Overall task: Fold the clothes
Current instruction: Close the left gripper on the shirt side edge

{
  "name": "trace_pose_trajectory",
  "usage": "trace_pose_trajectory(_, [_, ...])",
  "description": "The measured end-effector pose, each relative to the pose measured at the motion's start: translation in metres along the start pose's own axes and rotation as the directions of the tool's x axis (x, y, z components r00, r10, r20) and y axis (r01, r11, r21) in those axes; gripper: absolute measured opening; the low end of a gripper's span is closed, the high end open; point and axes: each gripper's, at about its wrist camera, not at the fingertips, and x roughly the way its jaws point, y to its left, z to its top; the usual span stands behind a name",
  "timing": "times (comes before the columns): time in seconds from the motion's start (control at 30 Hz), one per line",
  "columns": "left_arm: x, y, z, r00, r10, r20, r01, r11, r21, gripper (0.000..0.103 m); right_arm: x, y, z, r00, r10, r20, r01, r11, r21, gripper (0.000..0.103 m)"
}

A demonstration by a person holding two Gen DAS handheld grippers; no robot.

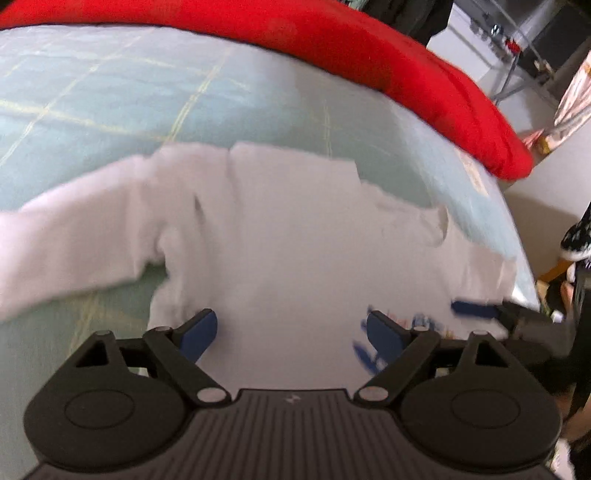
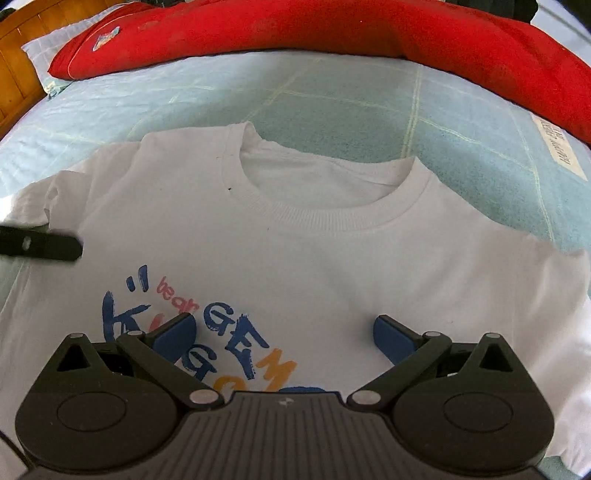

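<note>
The left tongs [image 1: 290,328] are standing wide apart over the white T-shirt [image 2: 314,258], gripping nothing, and the right tongs [image 2: 284,332] are likewise spread open above its printed chest. The T-shirt is lying face up and spread flat on the pale blue checked bedspread [image 2: 332,96], its collar pointing toward the red pillow [image 2: 332,29] that is running along the far side of the bed

white T-shirt [image 2: 295,258], red pillow [image 2: 332,33], blue-green checked sheet [image 2: 332,99]
</note>
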Motion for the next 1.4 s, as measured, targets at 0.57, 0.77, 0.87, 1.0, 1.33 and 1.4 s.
trace_pose_trajectory(0.57, [-0.012, 0.052, -0.005, 0.967, -0.232, -0.104, 0.239, 0.970, 0.052, 0.091, 0.009, 0.022, 0.010, 0.987, -0.132, -0.096, 0.135, 0.991, 0.026, 0.103])
trace_pose_trajectory(0.77, [-0.017, 0.066, -0.017, 0.944, -0.322, -0.078, 0.329, 0.936, 0.125, 0.092, 0.007, 0.021, 0.002, 0.988, -0.151, -0.039, 0.153, 0.985, 0.078, 0.103])
trace_pose_trajectory(0.87, [-0.020, 0.060, -0.020, 0.951, -0.300, -0.075, 0.307, 0.941, 0.143, 0.092, 0.004, 0.021, -0.002, 0.989, -0.150, -0.006, 0.150, 0.985, 0.081, 0.103])
trace_pose_trajectory(1.0, [-0.035, 0.046, -0.007, 0.977, -0.178, -0.115, 0.201, 0.954, 0.224, 0.074, 0.001, 0.021, -0.005, 0.989, -0.144, 0.023, 0.142, 0.987, 0.076, 0.103])
trace_pose_trajectory(1.33, [-0.074, 0.093, 0.109, 0.994, 0.069, 0.090, -0.100, 0.906, 0.411, 0.031, -0.002, 0.019, -0.011, 0.989, -0.130, 0.073, 0.124, 0.990, 0.073, 0.103])
trace_pose_trajectory(1.4, [-0.055, 0.108, 0.123, 0.991, 0.126, 0.054, -0.137, 0.885, 0.444, 0.018, -0.002, 0.019, -0.012, 0.988, -0.130, 0.080, 0.125, 0.990, 0.073, 0.103])
